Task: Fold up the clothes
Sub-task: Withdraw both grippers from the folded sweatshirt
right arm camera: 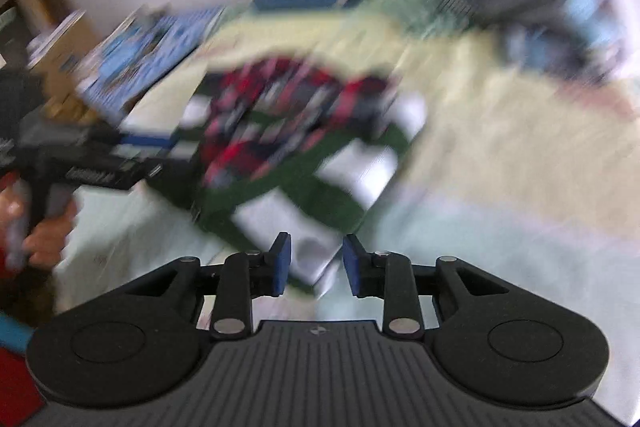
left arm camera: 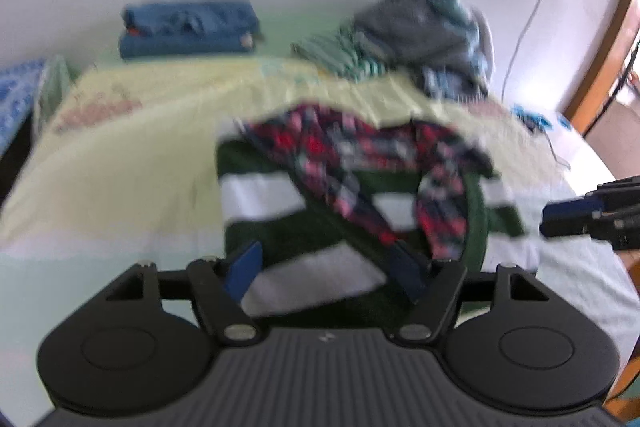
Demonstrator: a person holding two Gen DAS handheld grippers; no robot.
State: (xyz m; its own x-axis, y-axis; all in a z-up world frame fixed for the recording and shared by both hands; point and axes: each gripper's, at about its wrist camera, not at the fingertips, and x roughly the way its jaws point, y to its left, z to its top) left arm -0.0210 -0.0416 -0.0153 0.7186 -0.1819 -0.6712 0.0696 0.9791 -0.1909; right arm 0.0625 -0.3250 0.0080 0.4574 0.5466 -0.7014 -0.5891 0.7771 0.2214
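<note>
A green-and-white striped garment (left arm camera: 264,195) lies flat on the bed, and a red-and-navy patterned garment (left arm camera: 360,151) is draped across its top. My left gripper (left arm camera: 324,267) stands open and wide over the striped garment's near edge, whose cloth shows between the blue pads (left arm camera: 242,271) without being pinched. In the right wrist view, which is blurred, the striped garment (right arm camera: 320,187) has a corner just ahead of my right gripper (right arm camera: 316,263). That gripper is open and nothing is pressed between its pads. A hand (right arm camera: 44,235) holds the left gripper (right arm camera: 160,151) at the garment's left side. The right gripper (left arm camera: 560,215) shows at the right edge.
A pale yellow sheet (left arm camera: 120,155) covers the bed. A folded blue stack (left arm camera: 188,27) sits against the back wall, with a heap of unfolded clothes (left arm camera: 424,31) to its right. A blue patterned cloth (left arm camera: 16,95) lies at the far left. A cable (left arm camera: 532,11) hangs on the wall.
</note>
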